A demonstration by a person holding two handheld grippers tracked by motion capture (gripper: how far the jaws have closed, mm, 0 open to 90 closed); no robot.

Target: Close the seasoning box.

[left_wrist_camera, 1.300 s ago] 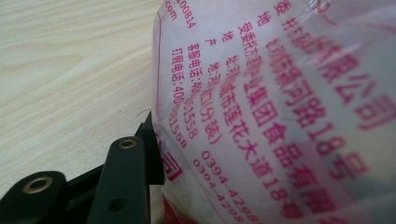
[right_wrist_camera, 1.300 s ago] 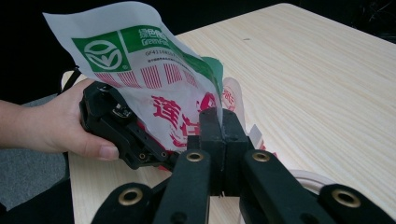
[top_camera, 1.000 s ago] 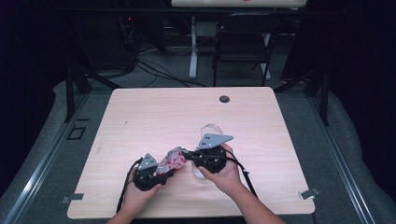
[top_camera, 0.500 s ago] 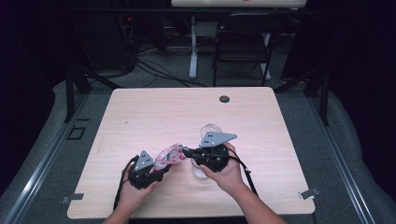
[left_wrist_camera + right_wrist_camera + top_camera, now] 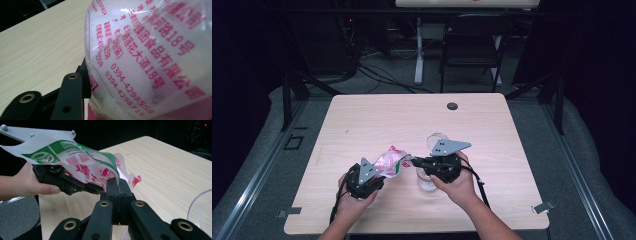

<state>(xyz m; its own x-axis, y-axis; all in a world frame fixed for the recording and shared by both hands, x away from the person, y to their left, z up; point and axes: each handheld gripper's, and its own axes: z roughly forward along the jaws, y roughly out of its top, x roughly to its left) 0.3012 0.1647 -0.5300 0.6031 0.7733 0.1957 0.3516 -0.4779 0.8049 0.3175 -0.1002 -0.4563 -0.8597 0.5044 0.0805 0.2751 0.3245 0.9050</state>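
Note:
A clear plastic bag [image 5: 389,162] of white powder, printed in pink and green, hangs above the table's front between both grippers. My left gripper [image 5: 379,171] is shut on the bag's full lower part. In the left gripper view the bag [image 5: 150,62] presses against one black finger [image 5: 71,95]. My right gripper [image 5: 413,161] is shut on the bag's top edge. In the right gripper view its jaws [image 5: 117,186] pinch the film, and the bag [image 5: 82,162] stretches left to the left gripper [image 5: 72,185] in the person's hand [image 5: 22,182].
A clear glass vessel [image 5: 426,182] stands on the wooden table [image 5: 387,120] under the right hand; a clear rim [image 5: 200,205] shows at the right. A dark cable hole [image 5: 452,106] lies near the far edge. A chair [image 5: 472,35] stands beyond the table.
My left gripper has risen a little and lifted the bag's lower end with it. The right gripper has stayed where it was, still pinching the bag's top.

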